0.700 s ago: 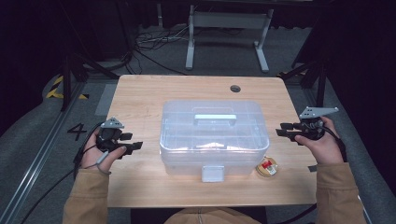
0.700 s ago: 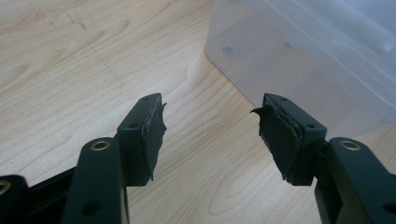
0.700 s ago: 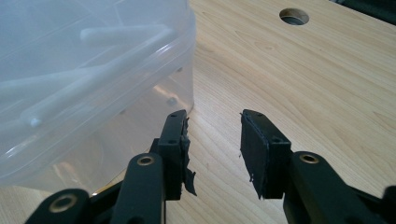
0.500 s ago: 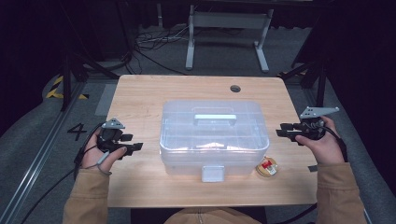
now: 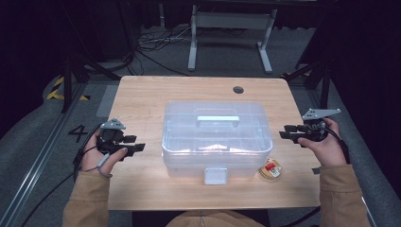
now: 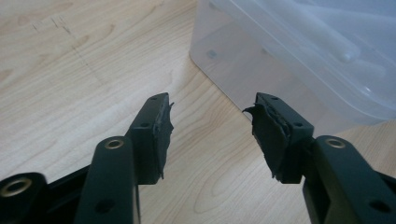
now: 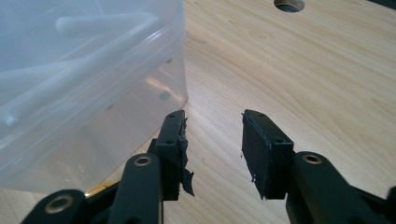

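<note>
The table (image 5: 142, 99) is topped with pale wood-grain board of smooth, matt finish, and the storage box (image 5: 216, 137) standing at its middle is made of translucent, faintly glossy plastic with a frosted handle (image 5: 218, 119) and front latch (image 5: 215, 175). The left gripper (image 6: 210, 121) and right gripper (image 7: 212, 135), to either side of the box, are formed of matt black plastic, their pads (image 6: 164, 126) faced with torn, rough-edged rubbery lining and brass-coloured rivets set in the arms. Just beside the box's front right corner a small round tin (image 5: 270, 169) is seen, apparently with a glossy printed lid.

Small round tin (image 5: 270, 169), metal stand (image 5: 230, 28)
</note>
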A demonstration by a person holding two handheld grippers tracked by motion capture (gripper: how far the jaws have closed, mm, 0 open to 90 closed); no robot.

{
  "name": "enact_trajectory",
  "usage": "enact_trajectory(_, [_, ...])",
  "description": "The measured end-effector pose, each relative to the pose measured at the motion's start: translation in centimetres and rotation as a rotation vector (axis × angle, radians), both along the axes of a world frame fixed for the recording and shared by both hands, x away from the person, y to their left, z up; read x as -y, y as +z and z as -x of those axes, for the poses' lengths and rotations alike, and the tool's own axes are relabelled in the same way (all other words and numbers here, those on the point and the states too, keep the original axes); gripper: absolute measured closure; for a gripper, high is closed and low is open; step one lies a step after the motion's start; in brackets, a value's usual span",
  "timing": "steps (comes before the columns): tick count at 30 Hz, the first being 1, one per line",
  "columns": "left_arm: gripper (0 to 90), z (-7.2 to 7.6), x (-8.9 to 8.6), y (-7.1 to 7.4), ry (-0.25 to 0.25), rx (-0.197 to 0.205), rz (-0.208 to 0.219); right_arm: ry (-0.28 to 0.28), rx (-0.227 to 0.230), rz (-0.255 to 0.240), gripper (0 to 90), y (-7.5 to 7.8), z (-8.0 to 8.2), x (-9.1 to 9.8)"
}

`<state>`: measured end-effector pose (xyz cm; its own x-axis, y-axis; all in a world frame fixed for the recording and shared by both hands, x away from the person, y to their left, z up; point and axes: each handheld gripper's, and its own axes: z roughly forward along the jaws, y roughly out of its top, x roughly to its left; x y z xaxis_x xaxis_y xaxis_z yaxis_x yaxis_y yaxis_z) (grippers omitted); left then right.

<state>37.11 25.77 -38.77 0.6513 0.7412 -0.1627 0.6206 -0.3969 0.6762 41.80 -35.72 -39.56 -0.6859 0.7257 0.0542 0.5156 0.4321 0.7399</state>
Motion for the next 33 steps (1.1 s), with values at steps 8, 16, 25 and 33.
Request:
enact_trajectory(8, [47.8,0.0,1.0,2.2,-0.06,0.024,0.012,-0.017,-0.065,0.007,62.0,-0.1,0.4,0.4])
enact_trajectory(16, [47.0,0.0,2.6,5.1,-0.112,0.07,0.003,-0.016,-0.073,0.001,61.6,-0.1,0.7,0.6])
enact_trajectory(25, [45.2,-0.3,5.0,7.1,-0.178,0.096,0.018,-0.013,-0.067,-0.01,59.6,-0.2,1.1,0.8])
enact_trajectory(33, [44.3,-0.9,7.2,8.4,-0.234,0.107,0.008,-0.031,-0.065,-0.013,57.7,-0.3,1.4,1.1])
